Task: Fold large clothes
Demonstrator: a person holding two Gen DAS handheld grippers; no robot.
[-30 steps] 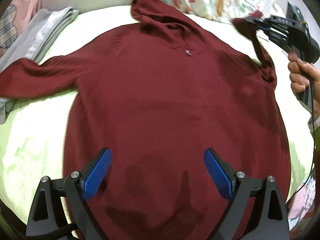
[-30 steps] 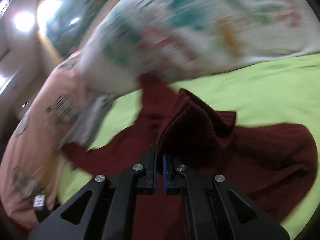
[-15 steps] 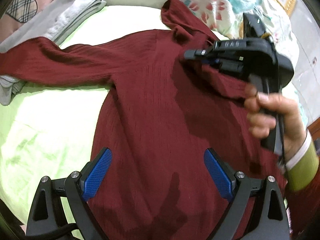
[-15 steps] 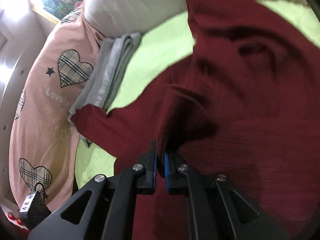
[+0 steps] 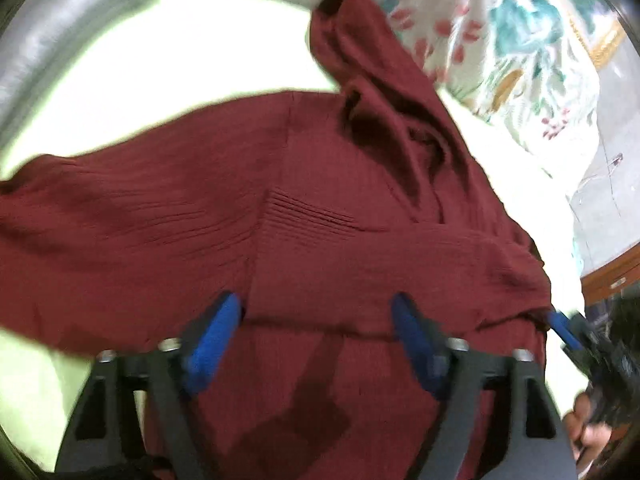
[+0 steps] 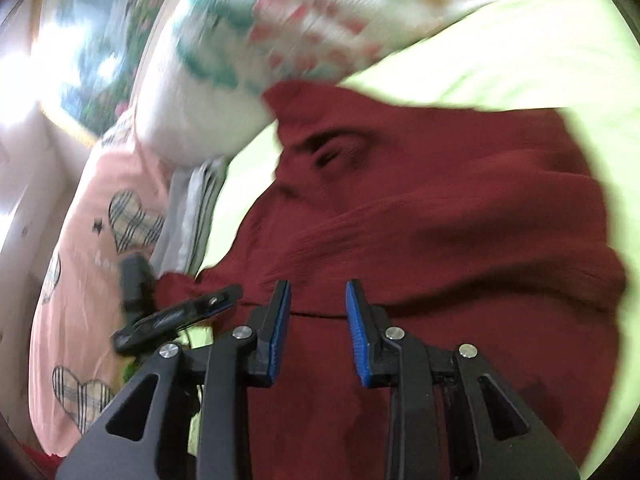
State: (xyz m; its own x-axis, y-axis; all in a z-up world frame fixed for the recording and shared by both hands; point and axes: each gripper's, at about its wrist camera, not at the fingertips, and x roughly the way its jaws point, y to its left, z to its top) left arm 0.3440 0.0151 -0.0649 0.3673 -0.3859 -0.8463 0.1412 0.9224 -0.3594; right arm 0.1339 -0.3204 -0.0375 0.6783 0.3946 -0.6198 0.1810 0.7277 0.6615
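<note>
Right wrist view, right tool (image 6: 318,330) now parted, sleeve (image 6: 440,240) released across hoodie (image 5: 320,240)

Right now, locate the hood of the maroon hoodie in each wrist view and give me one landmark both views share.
Left wrist: hood upper centre, pointing up toward the top edge.
Right wrist: hood centre, slightly left, just under the pillow.
Shared landmark: the floral pillow, right beside the hood's tip in both.

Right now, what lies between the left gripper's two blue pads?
In the left wrist view, only the maroon sweater: the edge of its folded-over sleeve crosses the left gripper, which is open.
</note>
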